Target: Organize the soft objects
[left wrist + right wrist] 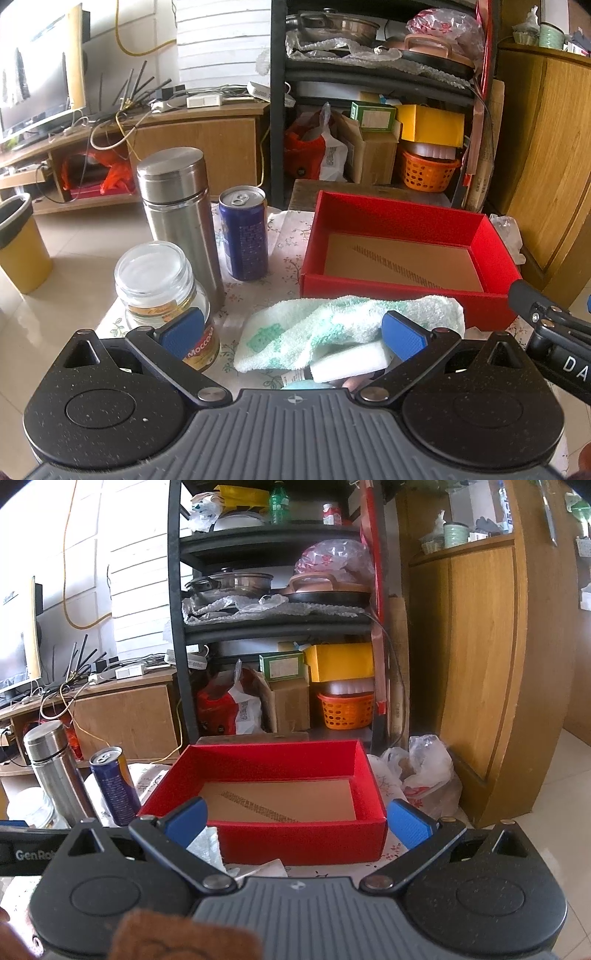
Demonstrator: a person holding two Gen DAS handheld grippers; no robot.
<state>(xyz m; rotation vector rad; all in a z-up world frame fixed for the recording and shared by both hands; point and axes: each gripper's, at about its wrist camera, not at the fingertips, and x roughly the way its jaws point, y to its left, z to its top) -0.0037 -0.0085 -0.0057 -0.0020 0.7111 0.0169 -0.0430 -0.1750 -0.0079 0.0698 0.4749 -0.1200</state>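
Fluffy terry towel (347, 328) beside rectangular red box (406, 291).

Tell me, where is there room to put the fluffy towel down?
The red box is the big free spot: its brown floor looks bare between all four red walls. The cloth-covered table is crowded on the left, where the glass jar, steel flask and blue can stand close together. The towel fills the strip in front of the box.
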